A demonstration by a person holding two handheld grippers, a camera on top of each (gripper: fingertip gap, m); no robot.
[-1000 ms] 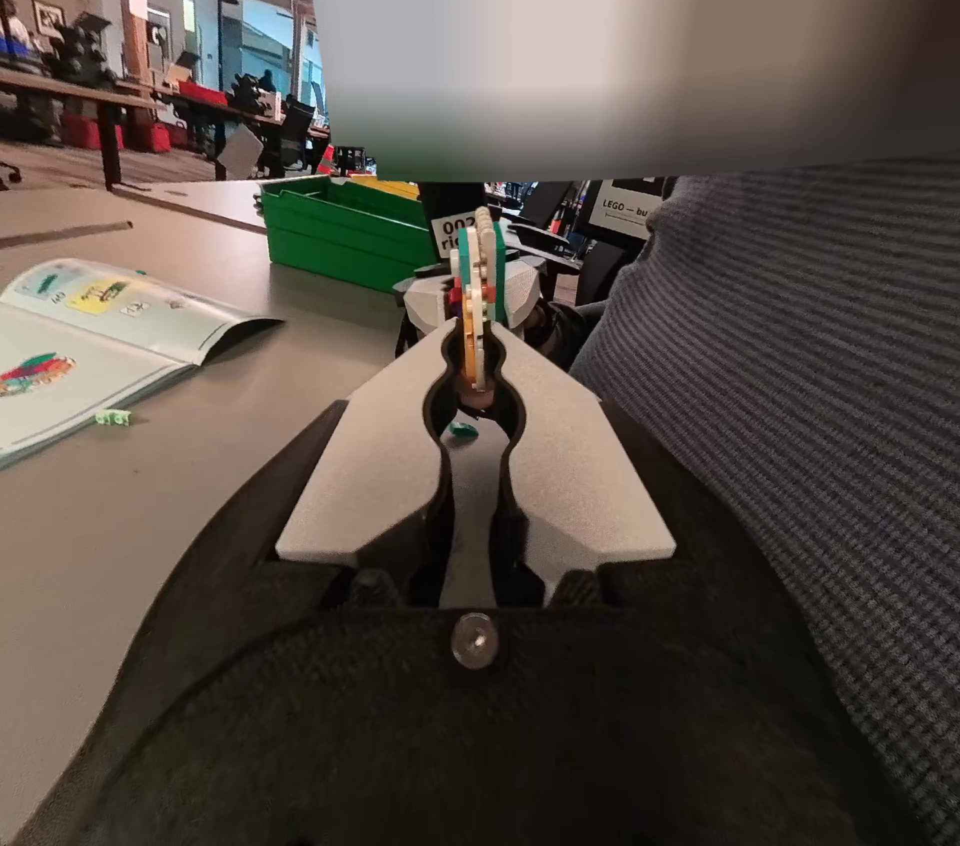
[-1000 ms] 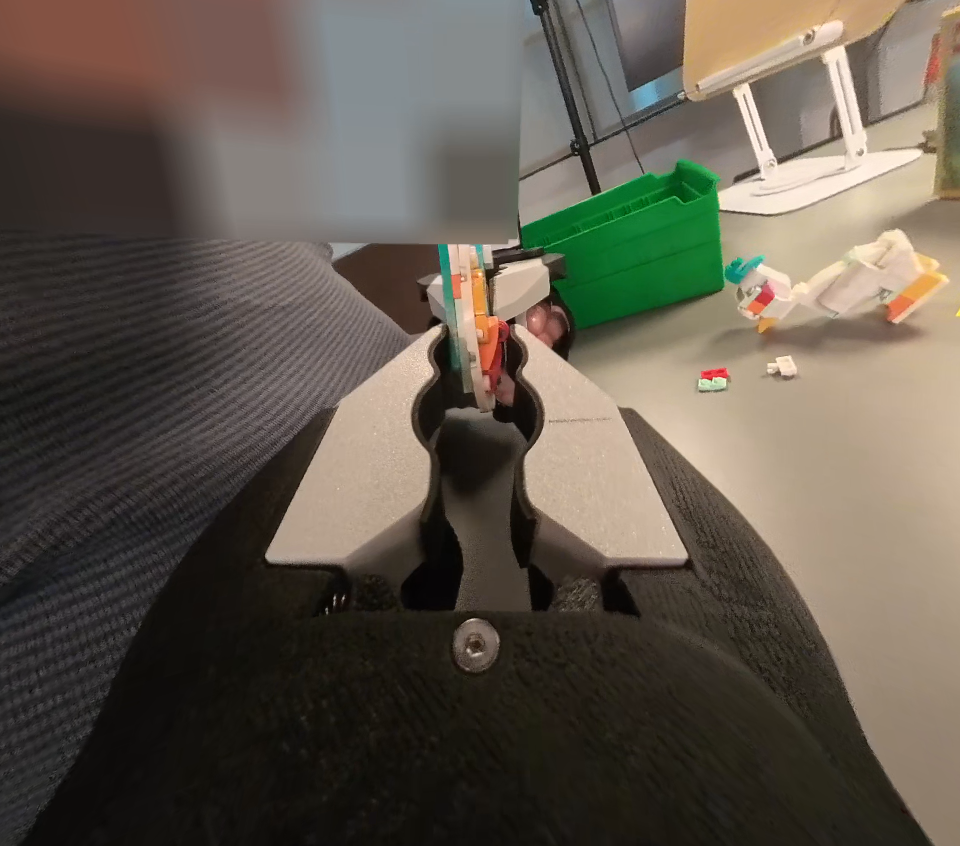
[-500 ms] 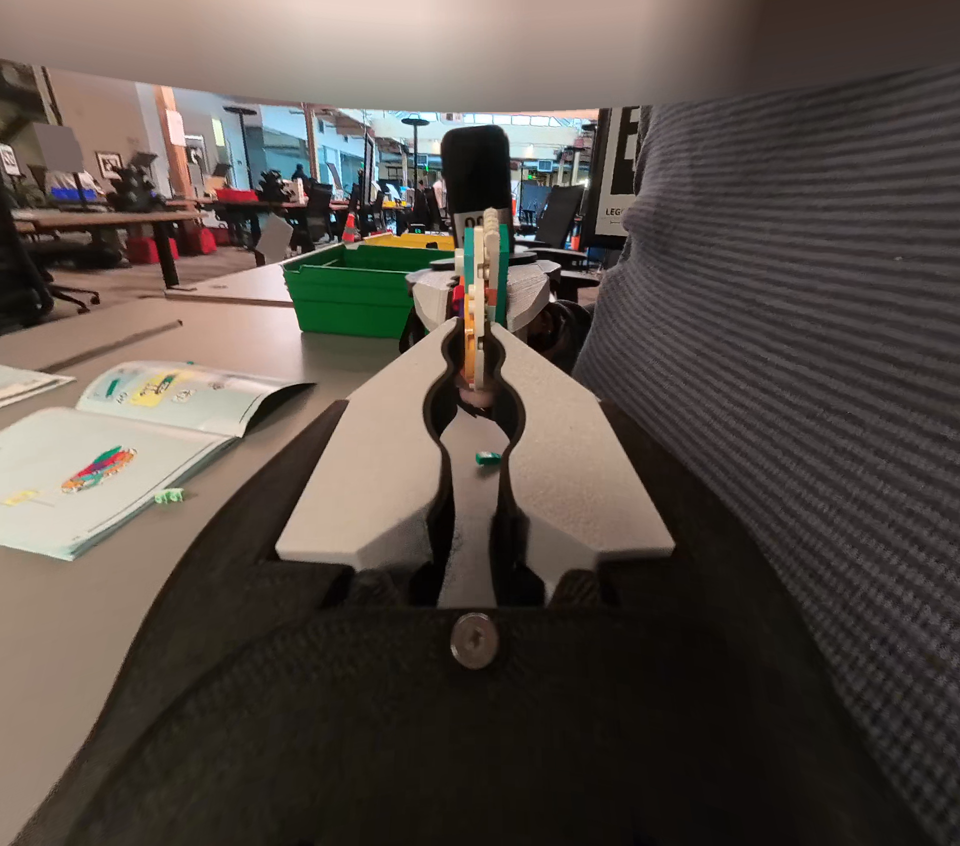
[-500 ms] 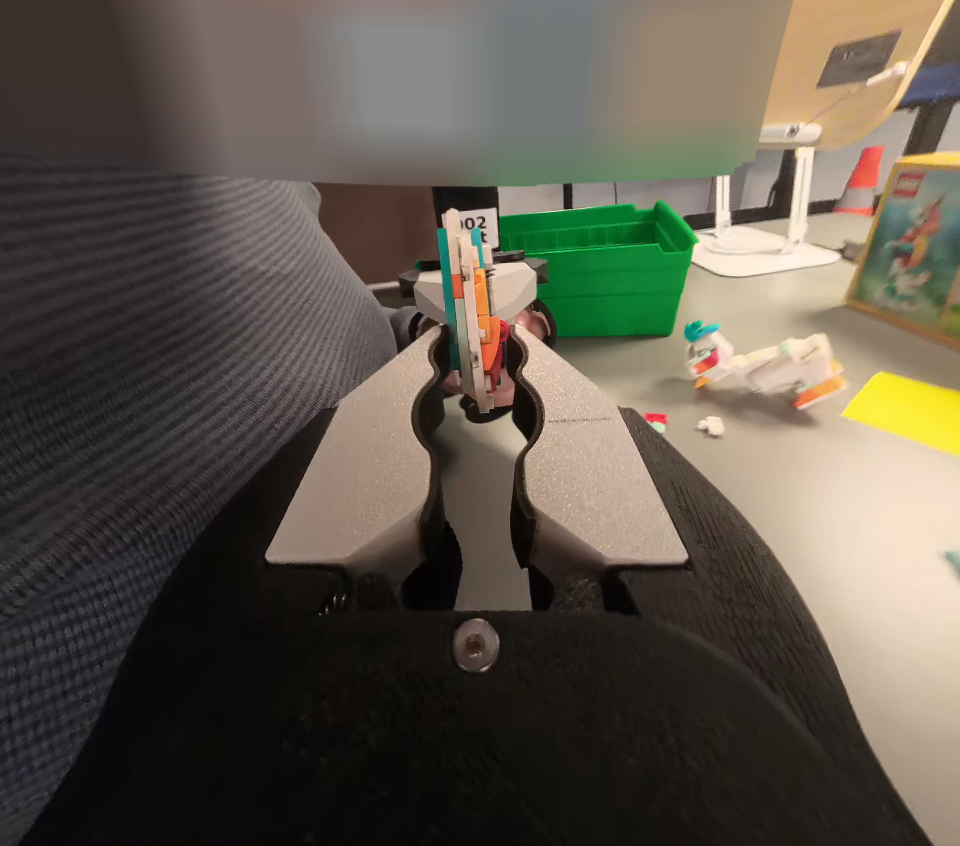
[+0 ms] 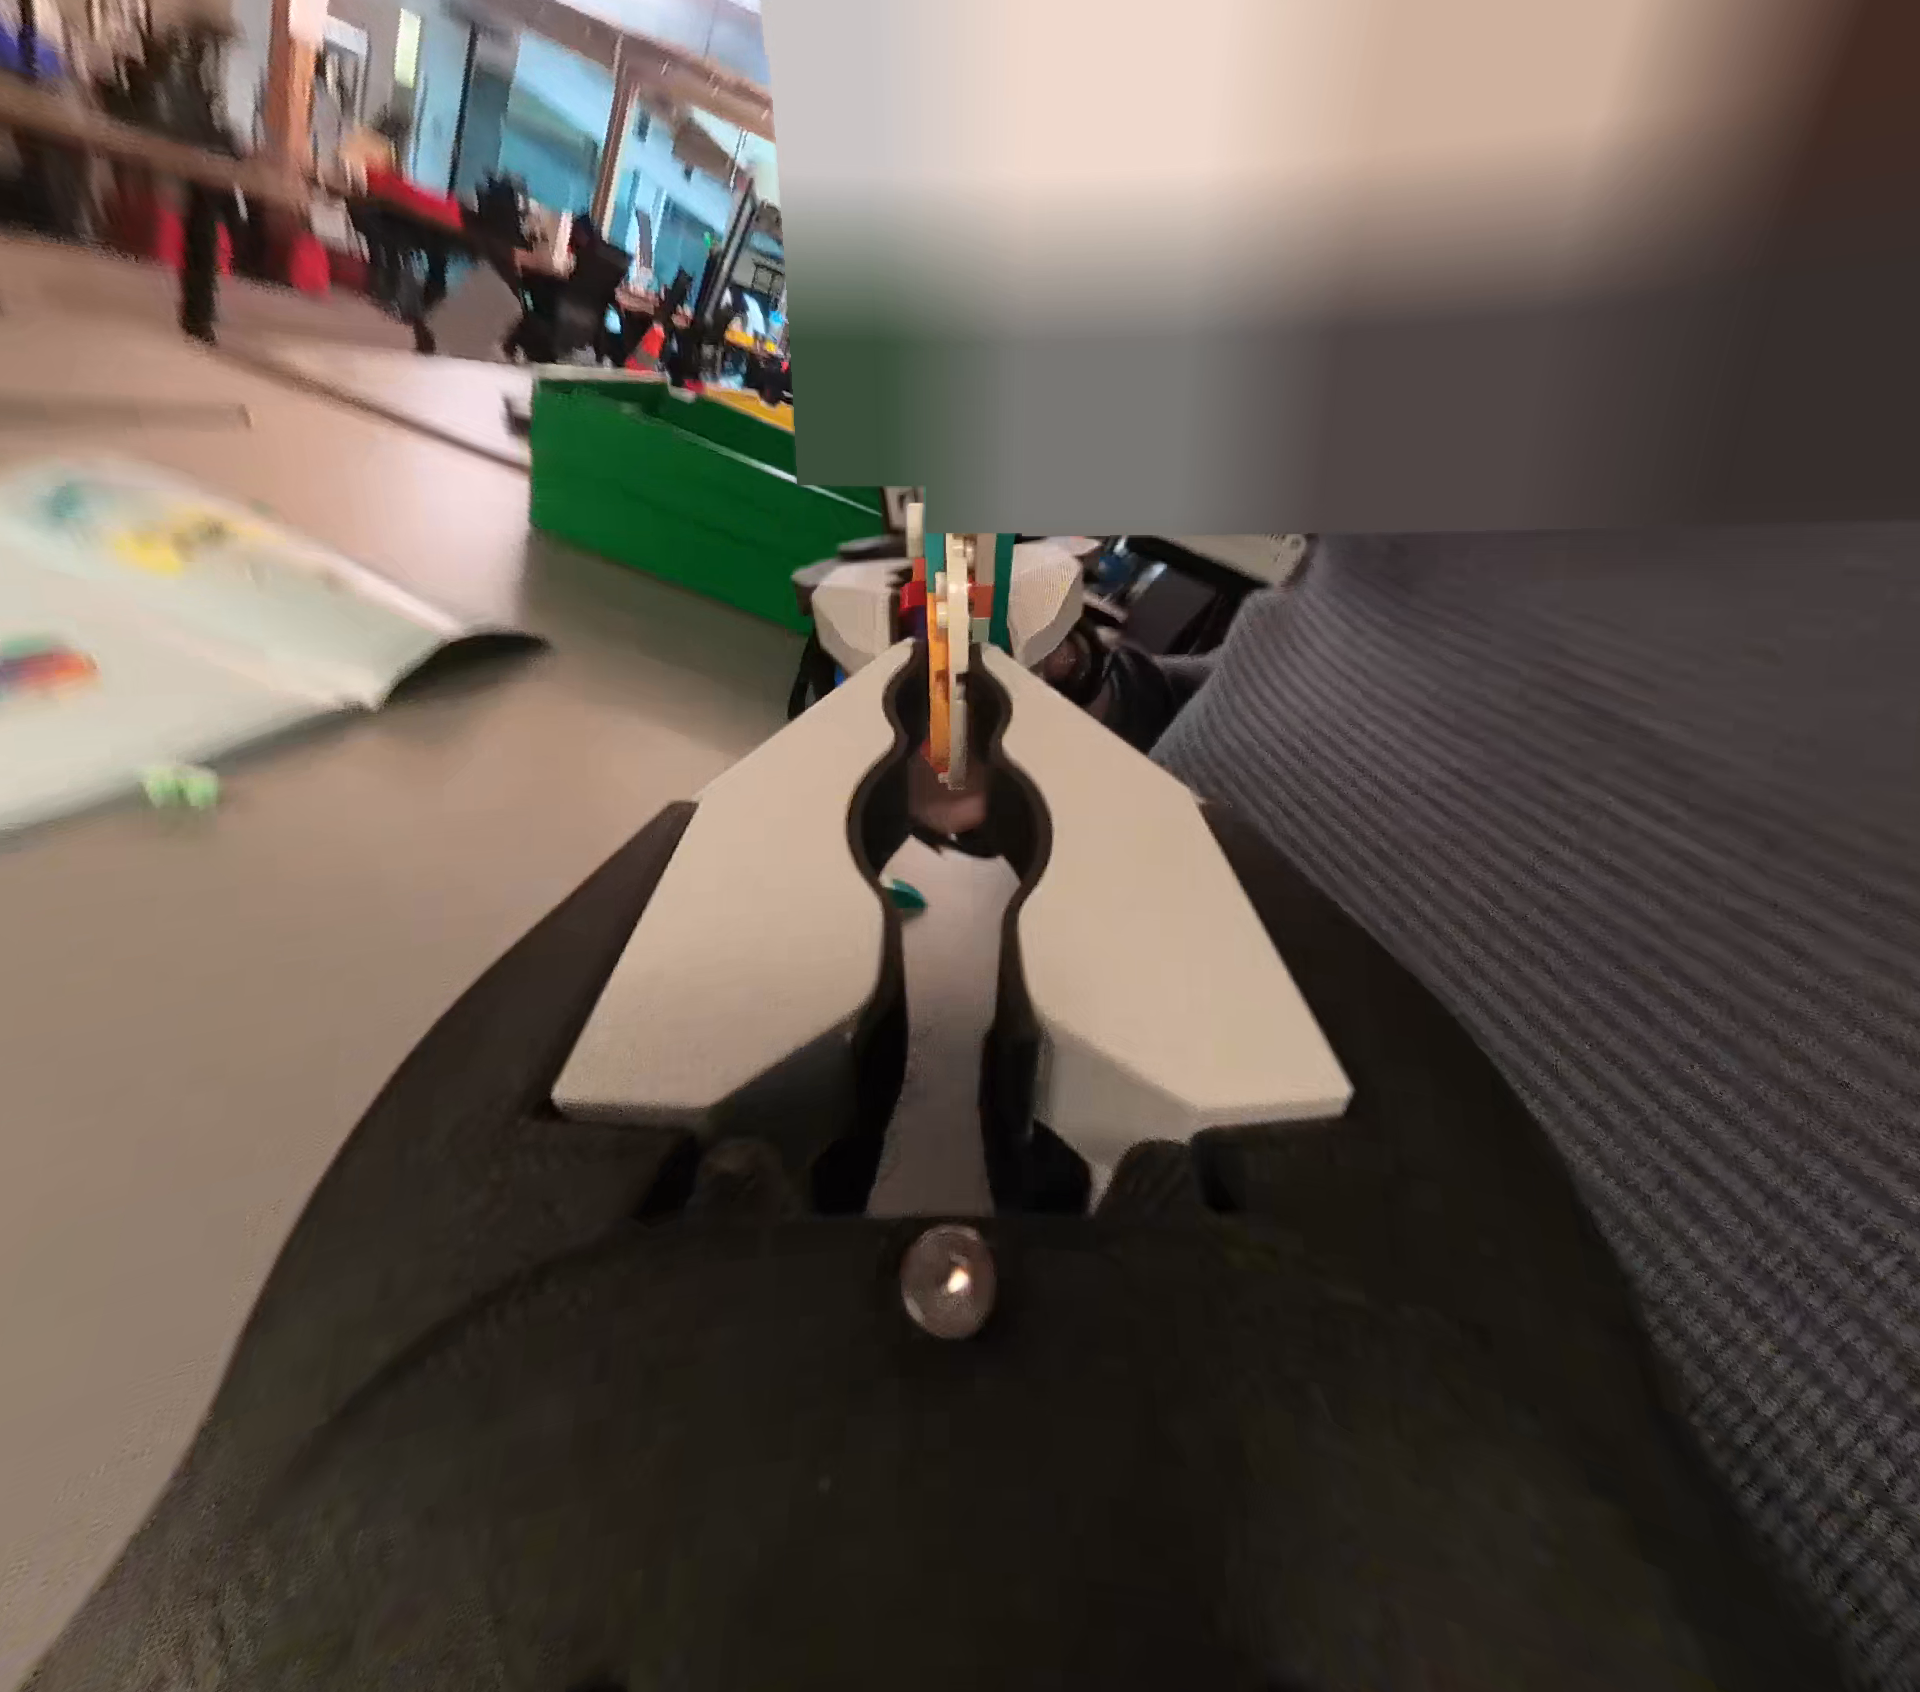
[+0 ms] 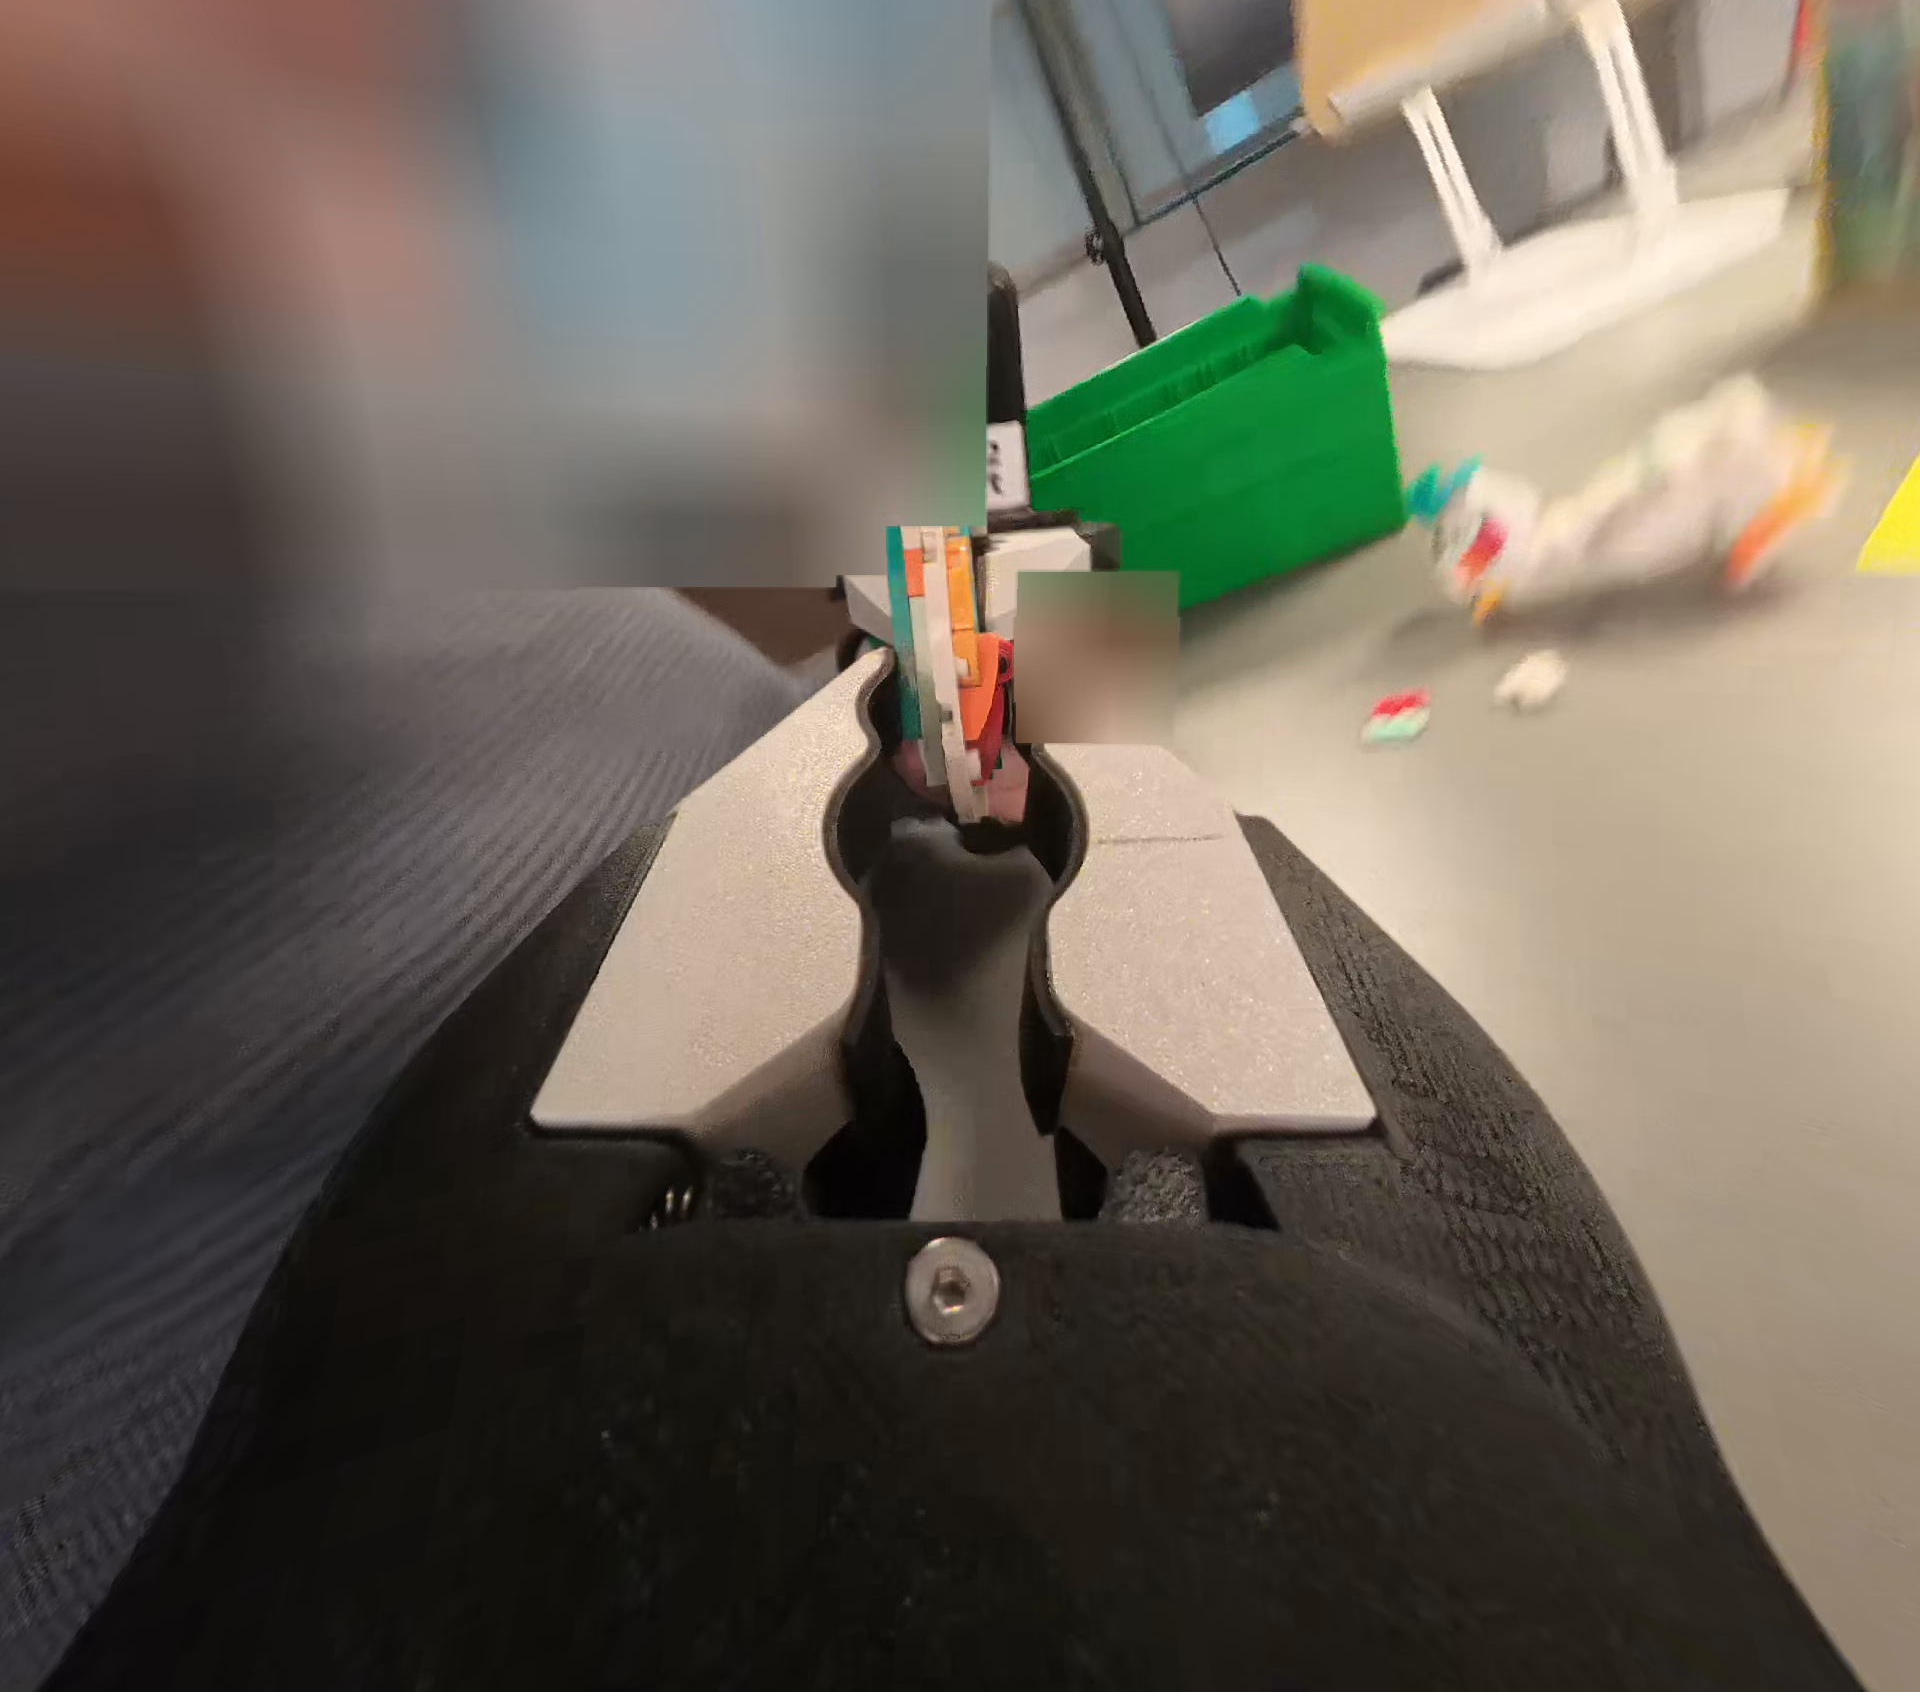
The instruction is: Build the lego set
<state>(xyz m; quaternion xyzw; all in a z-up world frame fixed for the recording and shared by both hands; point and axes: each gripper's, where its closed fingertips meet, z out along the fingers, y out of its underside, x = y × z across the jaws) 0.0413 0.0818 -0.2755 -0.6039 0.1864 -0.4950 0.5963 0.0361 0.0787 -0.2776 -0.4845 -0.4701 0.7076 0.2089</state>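
A flat layered lego assembly [image 5: 956, 624] of teal, white, orange and red plates stands on edge in the air close to the person's body. My left gripper [image 5: 954, 655] is shut on its near edge. My right gripper [image 6: 951, 686] is shut on the same assembly [image 6: 940, 655] from the opposite side. The two grippers face each other, and the right one's grey fingertips [image 5: 852, 608] show just behind the assembly in the left wrist view. A mosaic patch covers my right gripper's right fingertip.
A green bin [image 5: 665, 489] stands on the grey table, also in the right wrist view [image 6: 1226, 458]. An open instruction booklet [image 5: 208, 634] lies left with a small green piece [image 5: 182, 785]. A partly built lego figure [image 6: 1621, 520] and loose pieces [image 6: 1397, 715] lie right. A ribbed sweater [image 5: 1558, 915] is close.
Both grippers stay shut on the assembly. Both views have swung and tilted since half a second ago and are now motion-blurred; the pair moved together with the assembly.
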